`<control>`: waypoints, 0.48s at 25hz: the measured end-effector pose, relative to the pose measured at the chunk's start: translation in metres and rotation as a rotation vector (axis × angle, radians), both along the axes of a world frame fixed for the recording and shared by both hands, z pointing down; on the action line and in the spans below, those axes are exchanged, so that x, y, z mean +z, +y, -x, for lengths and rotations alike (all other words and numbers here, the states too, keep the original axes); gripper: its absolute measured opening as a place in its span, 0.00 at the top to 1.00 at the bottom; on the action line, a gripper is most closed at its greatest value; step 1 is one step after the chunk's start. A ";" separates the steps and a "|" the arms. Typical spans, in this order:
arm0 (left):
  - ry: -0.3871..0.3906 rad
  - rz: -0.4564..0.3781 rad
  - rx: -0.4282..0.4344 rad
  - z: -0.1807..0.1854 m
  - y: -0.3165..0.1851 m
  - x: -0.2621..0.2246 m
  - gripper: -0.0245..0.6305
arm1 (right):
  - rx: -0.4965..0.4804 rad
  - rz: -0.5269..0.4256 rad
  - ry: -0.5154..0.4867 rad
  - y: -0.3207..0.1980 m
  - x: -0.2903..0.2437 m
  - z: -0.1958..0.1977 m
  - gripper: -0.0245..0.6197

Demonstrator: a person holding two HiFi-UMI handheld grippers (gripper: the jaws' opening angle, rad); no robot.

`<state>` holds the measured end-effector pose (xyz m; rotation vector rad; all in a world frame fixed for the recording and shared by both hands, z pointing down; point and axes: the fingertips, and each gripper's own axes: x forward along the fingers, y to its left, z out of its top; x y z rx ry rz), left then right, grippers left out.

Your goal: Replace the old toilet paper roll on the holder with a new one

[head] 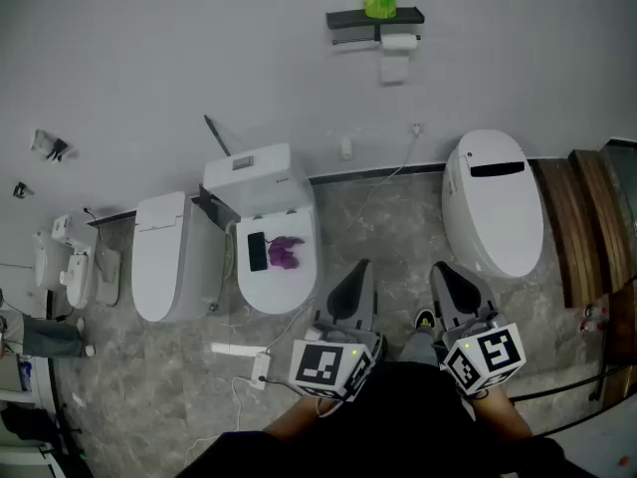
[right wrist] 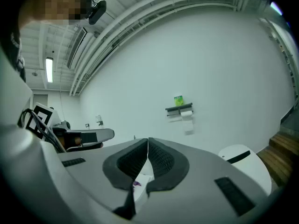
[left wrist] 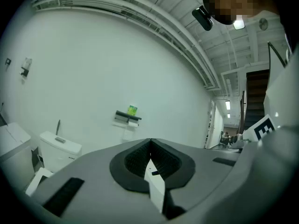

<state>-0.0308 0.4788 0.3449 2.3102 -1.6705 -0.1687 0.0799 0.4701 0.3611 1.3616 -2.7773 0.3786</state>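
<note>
**The old roll waits on the wall, far from the tongs**

The old toilet paper roll [head: 399, 41] sits on the holder [head: 353, 38] up on the white wall, just under a little dark shelf [head: 343, 17]. It lies on its side, so its long way runs left to right along the wall. A loose bit of paper [head: 394, 69] hangs straight down from it. I think it lies this way so it can spin when someone pulls.

On top of the shelf stands a green pack [head: 379, 0], likely the new roll. It stands upright, kept close for the swap.

Lower down, a white toilet [head: 493, 202] stands on the floor, a little to the right of the holder.

The left tongs [head: 358, 267] and the right tongs [head: 443, 269] are well apart from the wall, close to the person's body. Both point about level at the wall. Both are clenched tight with nothing in them. I think the job has not begun, and the person must step closer first
</note>
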 end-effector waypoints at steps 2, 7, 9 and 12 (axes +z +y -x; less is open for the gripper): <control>0.000 0.002 0.000 0.001 0.000 -0.001 0.93 | -0.002 0.000 -0.004 0.000 -0.002 0.001 0.93; -0.010 0.001 -0.002 0.003 0.001 -0.002 0.93 | -0.004 -0.004 -0.007 0.001 -0.003 0.004 0.93; -0.014 0.000 -0.004 0.006 0.001 -0.002 0.93 | 0.000 0.000 -0.010 0.001 -0.002 0.005 0.93; -0.014 0.004 -0.007 0.011 0.002 -0.002 0.93 | 0.010 -0.001 -0.027 0.000 -0.004 0.007 0.93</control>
